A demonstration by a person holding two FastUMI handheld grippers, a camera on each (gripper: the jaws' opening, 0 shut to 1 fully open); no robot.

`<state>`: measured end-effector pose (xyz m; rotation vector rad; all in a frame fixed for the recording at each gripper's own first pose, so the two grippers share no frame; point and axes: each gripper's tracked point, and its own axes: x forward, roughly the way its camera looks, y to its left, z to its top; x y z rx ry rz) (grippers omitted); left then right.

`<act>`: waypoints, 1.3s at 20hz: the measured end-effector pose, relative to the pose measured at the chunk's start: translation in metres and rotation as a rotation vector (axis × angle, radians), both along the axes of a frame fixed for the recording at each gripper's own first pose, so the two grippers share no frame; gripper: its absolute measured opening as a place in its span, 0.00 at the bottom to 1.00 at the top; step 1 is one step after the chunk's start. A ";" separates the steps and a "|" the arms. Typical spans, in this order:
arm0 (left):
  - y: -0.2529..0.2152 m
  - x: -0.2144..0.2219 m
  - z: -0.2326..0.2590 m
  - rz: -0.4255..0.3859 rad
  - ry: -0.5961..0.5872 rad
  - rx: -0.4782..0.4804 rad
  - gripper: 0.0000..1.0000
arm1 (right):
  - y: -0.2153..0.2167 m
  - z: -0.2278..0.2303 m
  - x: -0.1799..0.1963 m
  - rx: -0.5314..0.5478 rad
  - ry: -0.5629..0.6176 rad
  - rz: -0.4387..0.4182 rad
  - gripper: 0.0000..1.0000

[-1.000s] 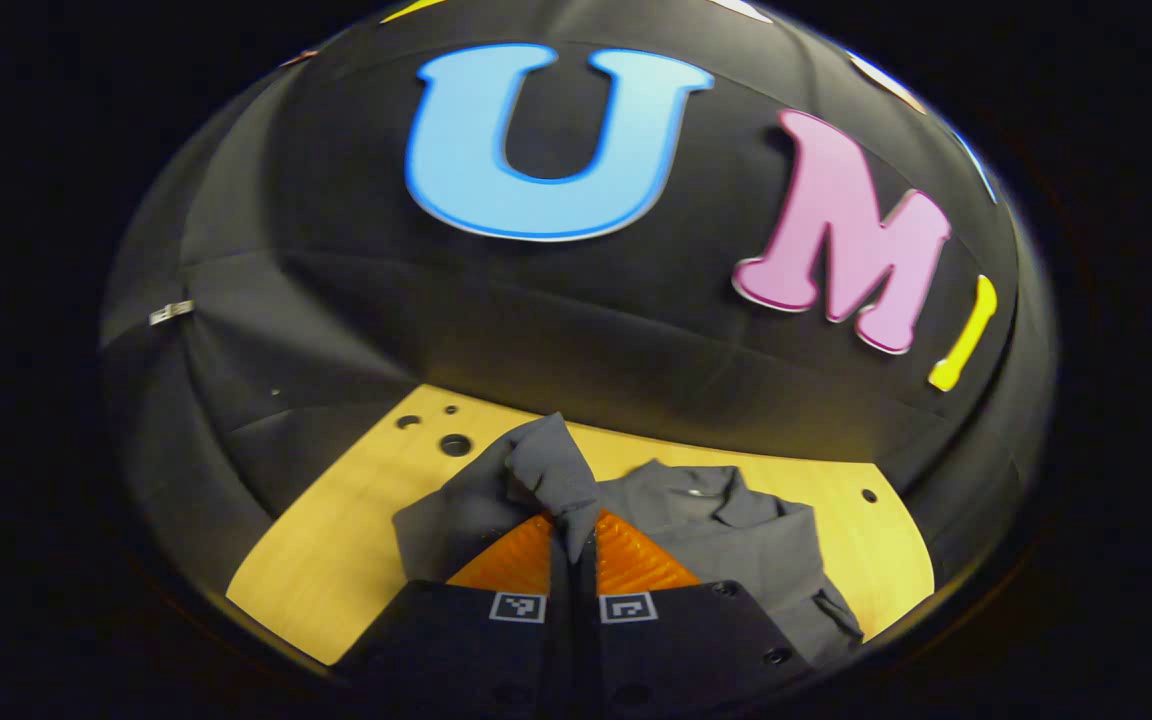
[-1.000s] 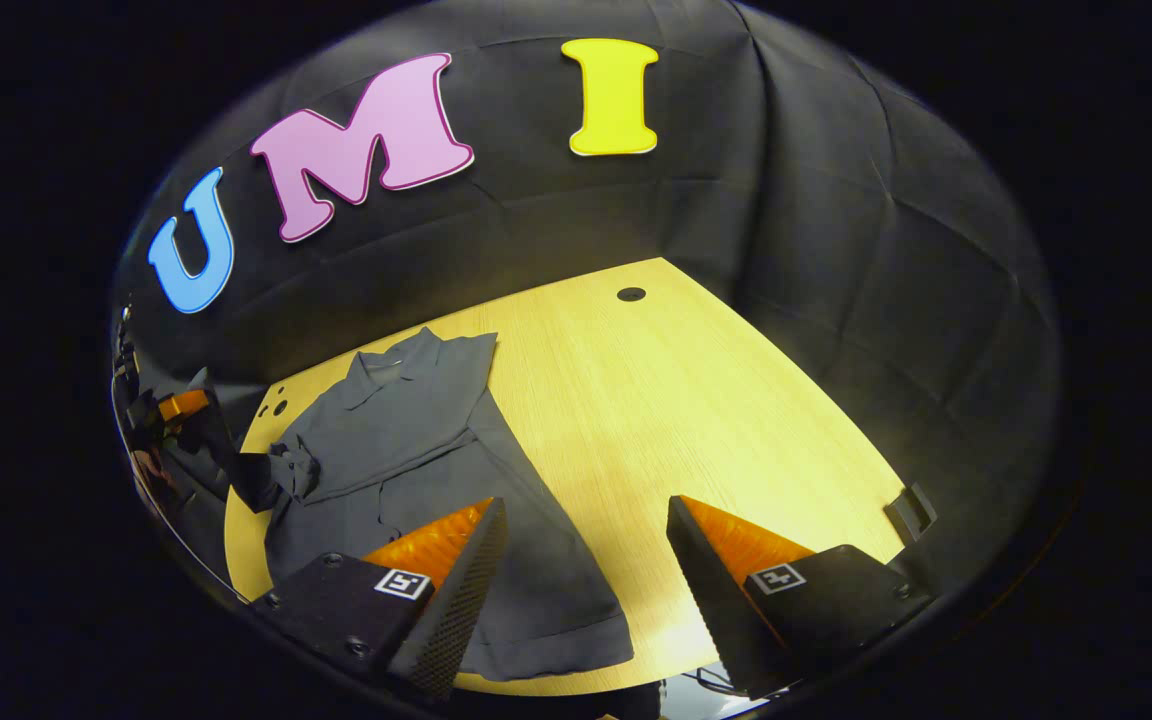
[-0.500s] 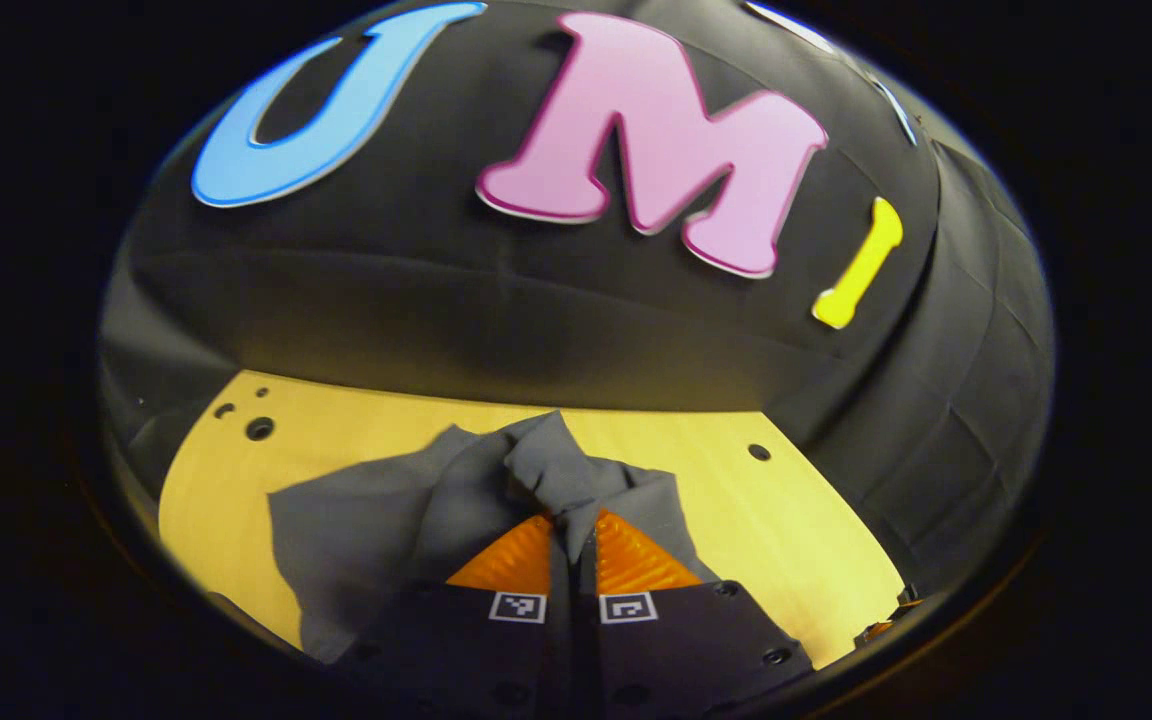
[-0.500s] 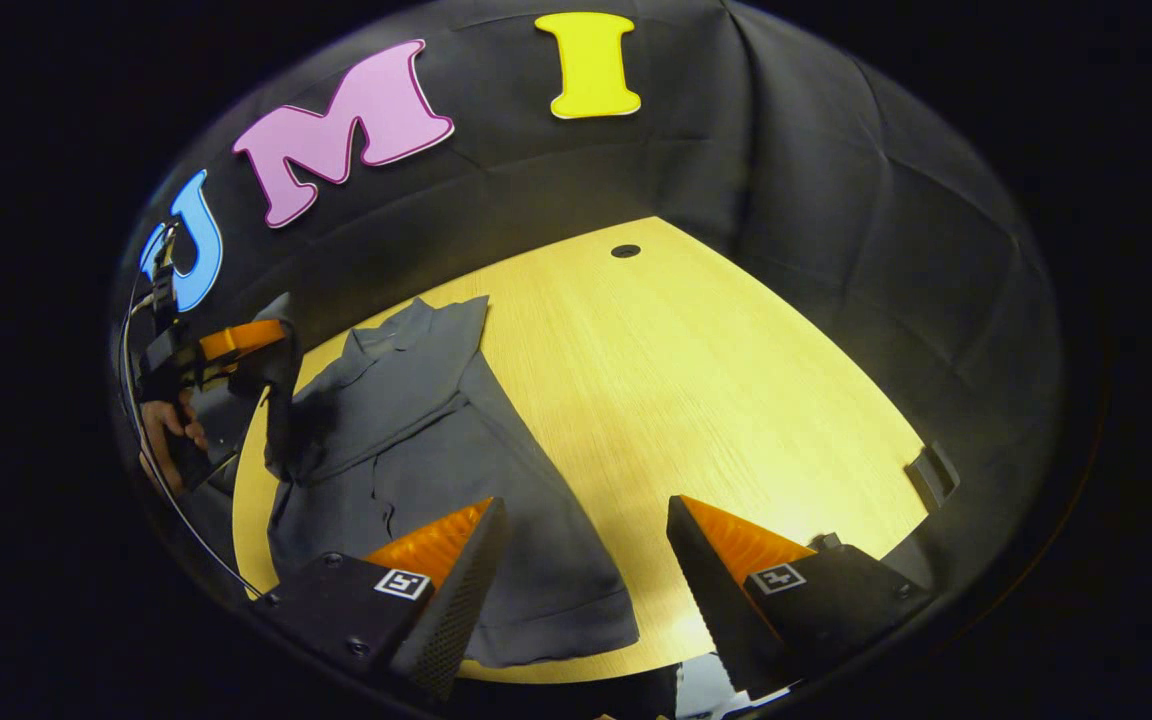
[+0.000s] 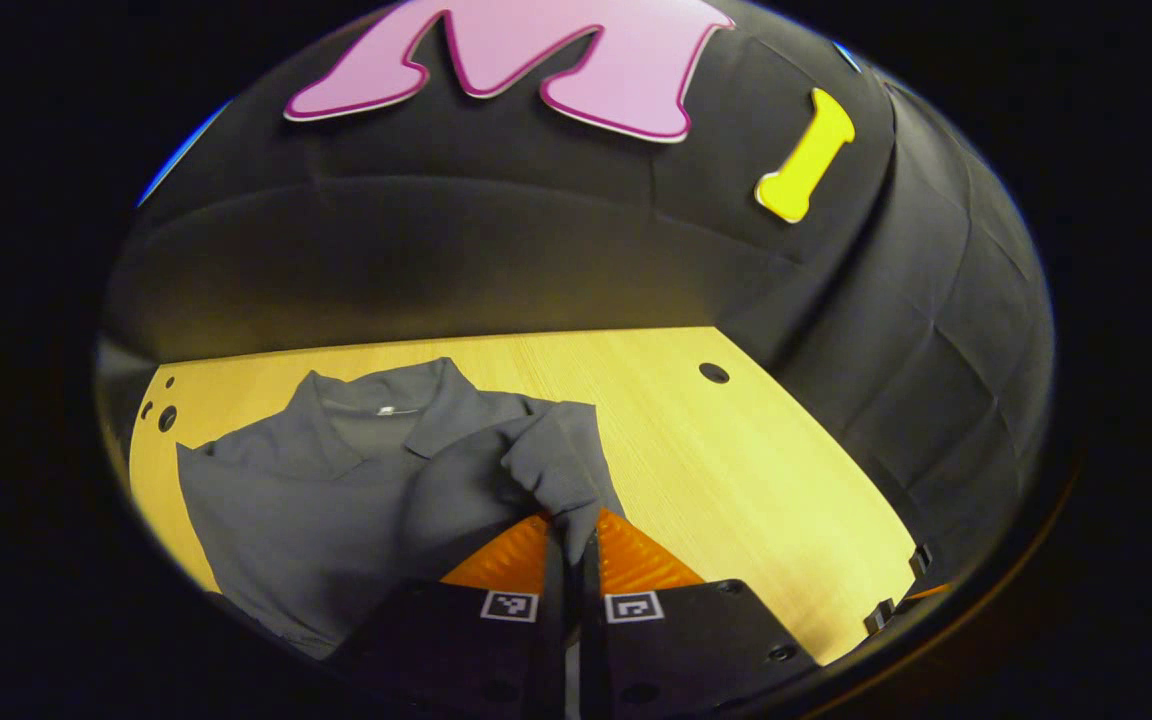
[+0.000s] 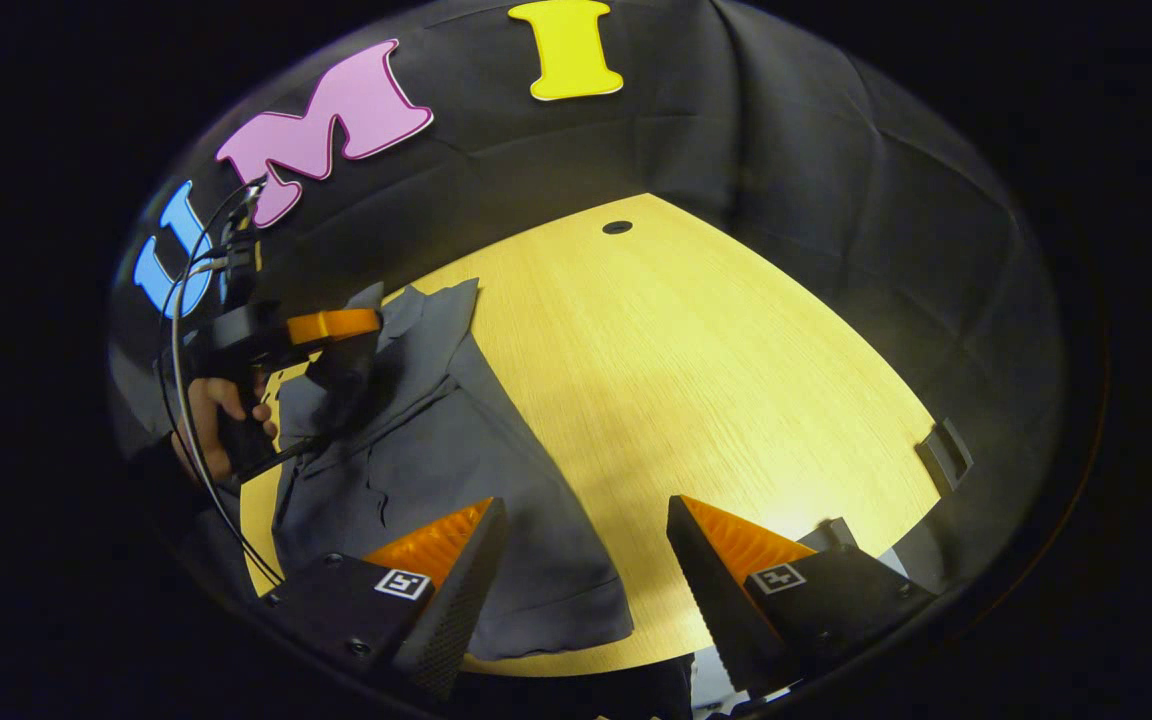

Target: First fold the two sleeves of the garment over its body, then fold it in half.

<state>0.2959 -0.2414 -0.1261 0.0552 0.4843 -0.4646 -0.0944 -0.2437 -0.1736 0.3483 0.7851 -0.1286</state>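
In the right gripper view, a hand [image 6: 216,415] at the far left holds the left gripper [image 6: 361,325], whose orange fingers pinch a fold of sleeve [image 6: 341,375] lifted above the grey garment [image 6: 456,470]. The garment lies along the left edge of the wooden bench [image 6: 696,370], collar toward the far edge, hem at the near edge. The right gripper [image 6: 584,545] hangs wide apart over the near edge, holding nothing. In the left gripper view, the left gripper [image 5: 572,535] is clamped on the sleeve [image 5: 551,465], the collar [image 5: 386,405] beyond it.
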 end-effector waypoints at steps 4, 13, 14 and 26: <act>-0.017 -0.009 0.005 -0.027 -0.008 -0.039 0.22 | 0.005 -0.004 0.001 0.018 0.018 0.015 0.99; 0.096 -0.081 0.028 0.007 -0.127 -0.006 0.95 | 0.037 -0.031 -0.002 -0.004 0.094 0.150 0.99; 0.120 -0.093 0.026 0.021 -0.140 0.024 0.96 | 0.038 -0.036 -0.004 -0.009 0.108 0.151 0.99; 0.343 -0.241 -0.098 0.256 0.023 0.156 0.96 | 0.043 -0.098 -0.050 -0.039 0.276 0.028 0.99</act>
